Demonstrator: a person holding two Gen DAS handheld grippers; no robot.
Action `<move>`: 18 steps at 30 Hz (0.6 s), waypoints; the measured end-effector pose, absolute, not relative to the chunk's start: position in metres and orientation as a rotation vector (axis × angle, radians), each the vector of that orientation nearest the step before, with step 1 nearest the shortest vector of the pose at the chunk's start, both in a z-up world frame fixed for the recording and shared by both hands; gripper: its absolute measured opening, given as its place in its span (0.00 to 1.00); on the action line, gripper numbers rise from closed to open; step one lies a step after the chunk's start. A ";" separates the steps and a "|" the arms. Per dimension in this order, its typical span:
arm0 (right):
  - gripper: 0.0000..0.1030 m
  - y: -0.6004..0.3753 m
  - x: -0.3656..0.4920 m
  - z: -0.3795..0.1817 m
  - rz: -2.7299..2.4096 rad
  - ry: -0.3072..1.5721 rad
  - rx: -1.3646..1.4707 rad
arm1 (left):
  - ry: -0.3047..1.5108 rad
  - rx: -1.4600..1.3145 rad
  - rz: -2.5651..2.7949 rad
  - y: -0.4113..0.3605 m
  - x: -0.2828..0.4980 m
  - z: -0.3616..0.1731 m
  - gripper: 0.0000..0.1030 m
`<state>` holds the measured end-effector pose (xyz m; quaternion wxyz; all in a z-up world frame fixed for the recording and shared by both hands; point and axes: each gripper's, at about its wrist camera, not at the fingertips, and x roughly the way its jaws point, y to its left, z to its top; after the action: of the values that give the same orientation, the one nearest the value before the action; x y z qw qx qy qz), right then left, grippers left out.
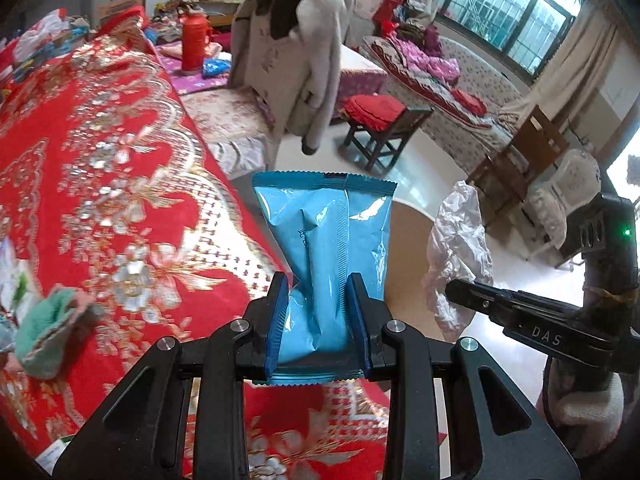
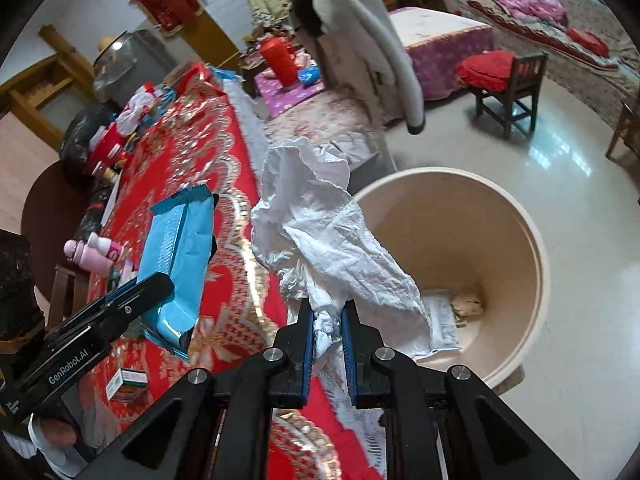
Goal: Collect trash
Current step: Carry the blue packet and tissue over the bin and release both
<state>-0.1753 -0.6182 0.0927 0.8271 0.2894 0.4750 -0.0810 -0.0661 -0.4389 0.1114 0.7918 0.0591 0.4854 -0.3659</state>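
Carry step, both hands loaded, heading for the bin (image 2: 516,240).

Left gripper (image 1: 319,312): jaws narrow, clamped on the blue packet (image 1: 324,240) around its middle. The packet stands up past the pads, top seam free, bottom seam poking out behind. In the right wrist view it sits over the red tablecloth (image 2: 192,160), well short of the bin rim.

Right gripper (image 2: 327,326): jaws nearly closed, pinching the white tissue (image 2: 320,224) by a twisted end. The rest fans out loose above and beside the pads. One trailing corner already hangs over the near rim of the bin.

The bin is a beige tub on the floor just off the table edge. Something pale lies at the bottom: a flat white pouch and a crumpled scrap, I think. Can't tell more.

My read: pickup is done, drop is not. Neither item is fully over the bin mouth.

Next move needs:
- right hand goes first, it's the closer one. Push out until the pinch point, not just the loose corner, is past the rim, then open.
- tissue is light and floppy, so it may cling to a pad or drape on the rim. Release low, inside the mouth.
- left hand has further to go: clear the table edge, get over the opening, then open. The packet is stiff and should fall clean.
- the two grippers are near each other, so stagger them.
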 end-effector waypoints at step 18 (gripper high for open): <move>0.12 -0.666 -0.193 0.062 -0.254 1.075 0.657 | 1.124 0.099 -0.837 -0.495 -0.075 0.079 0.32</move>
<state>-0.1932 -0.6658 0.0621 0.8006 0.3063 0.5012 -0.1185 -0.0746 -0.4953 0.0791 0.7632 0.0457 0.5170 -0.3849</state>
